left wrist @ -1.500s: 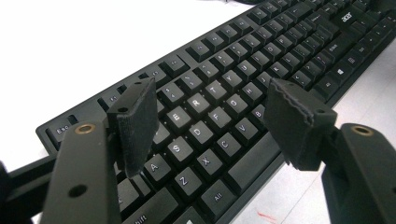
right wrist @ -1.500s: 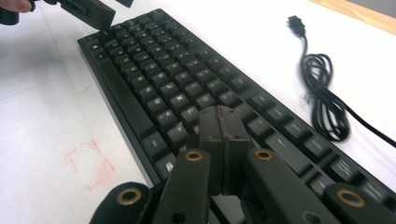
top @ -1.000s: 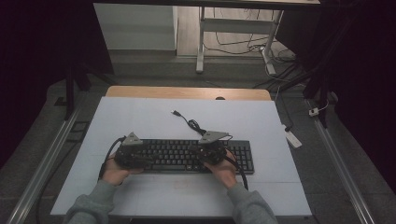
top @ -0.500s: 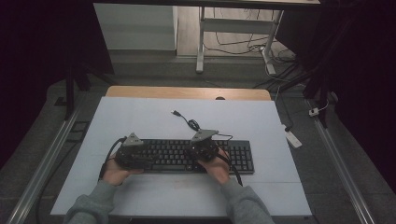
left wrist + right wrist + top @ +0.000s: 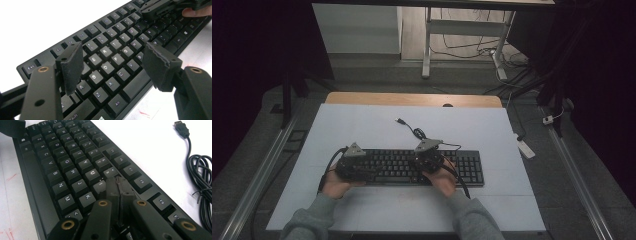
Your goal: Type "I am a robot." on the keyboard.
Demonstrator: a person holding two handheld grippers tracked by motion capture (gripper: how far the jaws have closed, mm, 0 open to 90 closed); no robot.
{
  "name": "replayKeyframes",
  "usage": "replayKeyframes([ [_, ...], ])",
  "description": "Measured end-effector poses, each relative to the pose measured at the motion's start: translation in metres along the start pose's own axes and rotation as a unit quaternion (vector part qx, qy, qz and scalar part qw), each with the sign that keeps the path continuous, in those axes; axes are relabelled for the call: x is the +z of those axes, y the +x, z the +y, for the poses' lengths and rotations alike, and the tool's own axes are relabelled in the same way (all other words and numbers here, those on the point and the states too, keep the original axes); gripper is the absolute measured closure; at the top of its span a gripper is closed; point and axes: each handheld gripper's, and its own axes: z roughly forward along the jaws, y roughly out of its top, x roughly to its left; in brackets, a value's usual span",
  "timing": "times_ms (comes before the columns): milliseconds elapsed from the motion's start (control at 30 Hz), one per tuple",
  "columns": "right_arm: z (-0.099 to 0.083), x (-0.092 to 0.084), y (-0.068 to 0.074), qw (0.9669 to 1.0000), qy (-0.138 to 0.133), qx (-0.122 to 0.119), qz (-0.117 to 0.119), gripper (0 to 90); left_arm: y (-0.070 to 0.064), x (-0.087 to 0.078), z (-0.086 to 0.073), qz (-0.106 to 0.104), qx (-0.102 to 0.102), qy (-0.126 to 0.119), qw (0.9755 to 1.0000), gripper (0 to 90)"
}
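Note:
A black keyboard (image 5: pixel 468 168) lies across the near half of the white table (image 5: pixel 362 125). My left gripper (image 5: pixel 371 171) hovers over the keyboard's left end, open. In the left gripper view its pads (image 5: pixel 72 66) stand wide apart above the letter keys (image 5: pixel 110 67), with nothing between them. My right gripper (image 5: pixel 418 164) is over the middle of the keyboard. In the right gripper view it (image 5: pixel 117 182) is shut, its tips resting at the key right of the U key (image 5: pixel 93 173). A hand holds each gripper from the near edge.
The keyboard's loose cable (image 5: pixel 414 132) coils behind it and ends in a USB plug (image 5: pixel 181 128). A wooden strip (image 5: pixel 412 99) borders the table's far edge. A white power strip (image 5: pixel 526 148) lies on the floor at the right. Faint red marks (image 5: pixel 10 177) show on the table.
My right gripper has moved left along the keyboard and slightly down, staying shut. My left gripper has kept still and open.

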Motion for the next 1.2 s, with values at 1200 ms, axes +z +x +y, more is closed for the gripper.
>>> replayKeyframes([
  [1200, -0.041, -0.083, -0.012, 0.9981, -0.048, 0.028, -0.027, 54.6, 0.003, -0.003, -0.001, 0.007, -0.001, -0.004, 1.0, 32.1],
])
